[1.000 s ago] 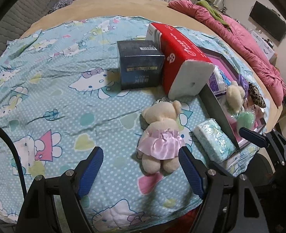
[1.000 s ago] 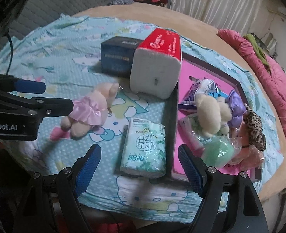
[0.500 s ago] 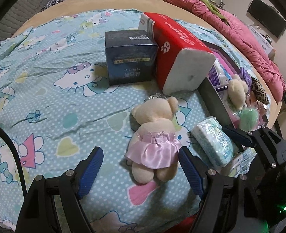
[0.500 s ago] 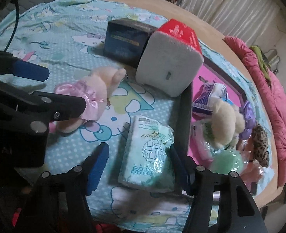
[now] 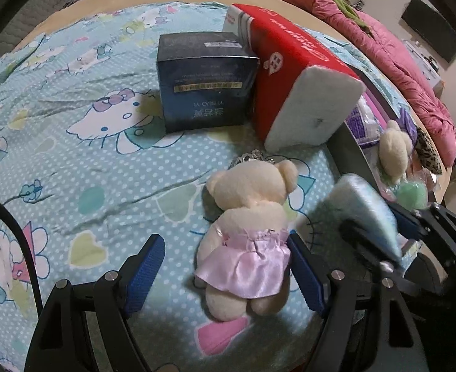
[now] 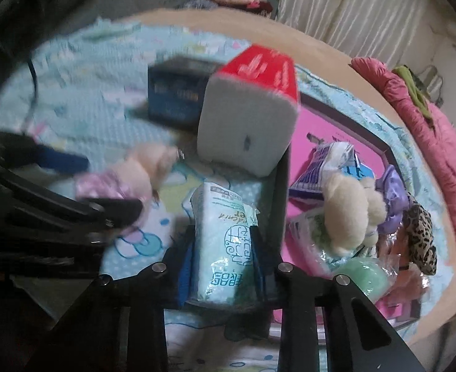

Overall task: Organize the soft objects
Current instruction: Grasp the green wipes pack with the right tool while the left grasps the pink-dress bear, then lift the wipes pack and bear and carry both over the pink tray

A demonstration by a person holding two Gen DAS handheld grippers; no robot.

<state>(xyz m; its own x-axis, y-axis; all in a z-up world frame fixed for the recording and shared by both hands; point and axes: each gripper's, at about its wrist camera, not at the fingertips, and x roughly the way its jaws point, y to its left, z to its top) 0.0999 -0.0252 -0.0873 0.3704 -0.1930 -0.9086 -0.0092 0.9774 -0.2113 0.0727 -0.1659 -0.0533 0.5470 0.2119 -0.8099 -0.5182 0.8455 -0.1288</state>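
tissue pack (image 6: 224, 241), light and squashy, sits just left of the pink tray (image 6: 317, 124), right gripper (image 6: 221, 260) closing across its middle; left gripper (image 5: 226, 271) gapes around the bear (image 5: 246, 241).

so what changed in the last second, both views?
The right gripper moved in over the green tissue pack; its jaws are closing, the pack between them and already tilted up off the sheet. The left gripper came nearer the teddy bear in the pink dress, jaws open, bear not gripped. The blue box, red tissue pack and pink tray stayed put.
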